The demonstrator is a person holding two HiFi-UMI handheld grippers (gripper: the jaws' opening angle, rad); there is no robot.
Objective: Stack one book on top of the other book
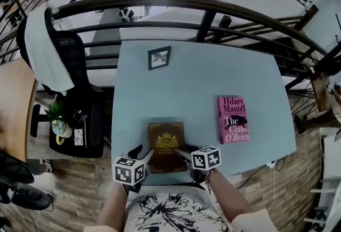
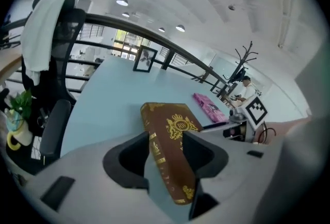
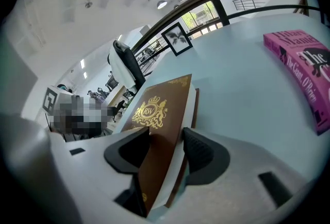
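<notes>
Both at the near edge of the smooth pale-blue table [image 1: 186, 81], the left gripper [image 2: 166, 151] holds its jaws apart astride the spine of a flat brown hardback book [image 1: 166, 145] with a gilt crest, and the right gripper [image 3: 166, 148] clamps that book's near right corner. Farther off, toward the right edge, a glossy pink paperback [image 1: 233, 119] lies well apart.

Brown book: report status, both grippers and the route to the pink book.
Right gripper clamped on brown book, near edge. Left gripper astride the spine corner, grip unconfirmed. Book on table, unstacked. Nothing between it and pink book.
</notes>
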